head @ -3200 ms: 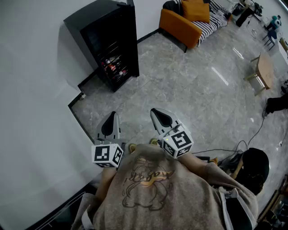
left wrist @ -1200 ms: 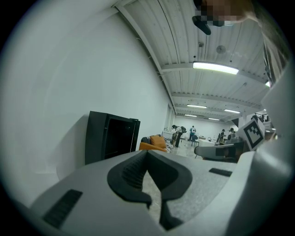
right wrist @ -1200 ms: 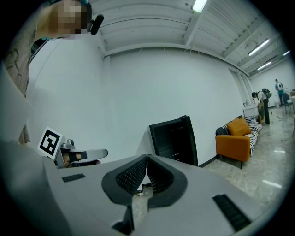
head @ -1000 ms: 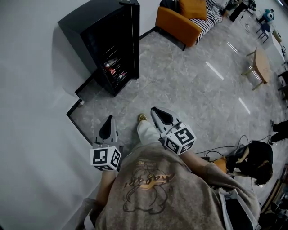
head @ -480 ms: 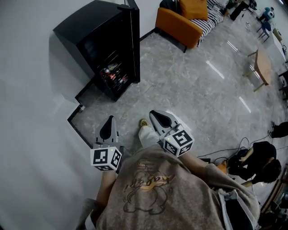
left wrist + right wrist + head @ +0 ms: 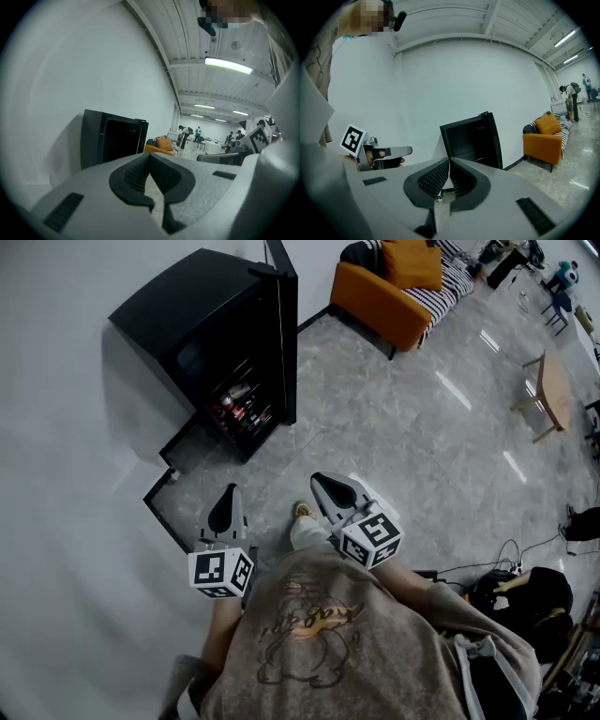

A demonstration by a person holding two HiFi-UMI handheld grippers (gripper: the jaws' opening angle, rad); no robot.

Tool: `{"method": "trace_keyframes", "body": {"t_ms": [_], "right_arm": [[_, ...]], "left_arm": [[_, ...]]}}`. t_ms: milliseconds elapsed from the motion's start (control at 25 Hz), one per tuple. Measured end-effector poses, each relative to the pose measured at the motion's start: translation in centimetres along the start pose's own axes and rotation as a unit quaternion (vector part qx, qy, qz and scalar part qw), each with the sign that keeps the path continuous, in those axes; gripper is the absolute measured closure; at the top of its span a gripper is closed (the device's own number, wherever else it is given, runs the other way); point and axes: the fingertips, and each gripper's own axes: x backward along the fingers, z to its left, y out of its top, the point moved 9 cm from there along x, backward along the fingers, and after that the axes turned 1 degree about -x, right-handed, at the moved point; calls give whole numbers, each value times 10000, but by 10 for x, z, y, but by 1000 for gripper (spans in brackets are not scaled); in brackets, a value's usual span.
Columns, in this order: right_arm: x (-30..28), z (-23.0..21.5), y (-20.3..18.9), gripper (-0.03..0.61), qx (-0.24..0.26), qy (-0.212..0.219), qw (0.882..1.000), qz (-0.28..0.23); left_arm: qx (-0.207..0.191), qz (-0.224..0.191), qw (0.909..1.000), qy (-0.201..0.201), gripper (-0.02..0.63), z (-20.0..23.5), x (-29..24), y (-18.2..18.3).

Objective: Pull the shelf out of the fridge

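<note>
A black fridge (image 6: 187, 315) stands against the white wall with its door (image 6: 284, 324) swung open. Its shelves (image 6: 239, 407) hold bottles and cans low in the dark inside. The fridge also shows ahead in the left gripper view (image 6: 112, 140) and the right gripper view (image 6: 471, 140). Both grippers are held in front of the person, some way short of the fridge. My left gripper (image 6: 229, 489) (image 6: 149, 156) is shut and holds nothing. My right gripper (image 6: 320, 478) (image 6: 448, 162) is shut and holds nothing too. The left gripper (image 6: 403, 150) appears at the left of the right gripper view.
An orange sofa (image 6: 384, 298) with a striped throw stands beyond the fridge. A small wooden table (image 6: 553, 390) is at the far right. Cables and a crouching person (image 6: 530, 592) are at the lower right. A wall corner (image 6: 159, 486) juts out by my left gripper.
The person has stepped toward the fridge, which now sits nearer and lower in the head view. Both grippers came along, still shut and side by side.
</note>
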Motion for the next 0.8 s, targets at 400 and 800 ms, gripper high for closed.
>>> {"method": "trace_keyframes", "body": {"t_ms": [400, 800], "right_arm": [[-50, -47, 31, 555, 3, 204, 9998, 5], [-89, -94, 47, 555, 3, 383, 9993, 44]], "left_arm": [[-7, -16, 9998, 195, 607, 15, -61, 24], [5, -71, 9993, 362, 607, 24, -116, 36]]}}
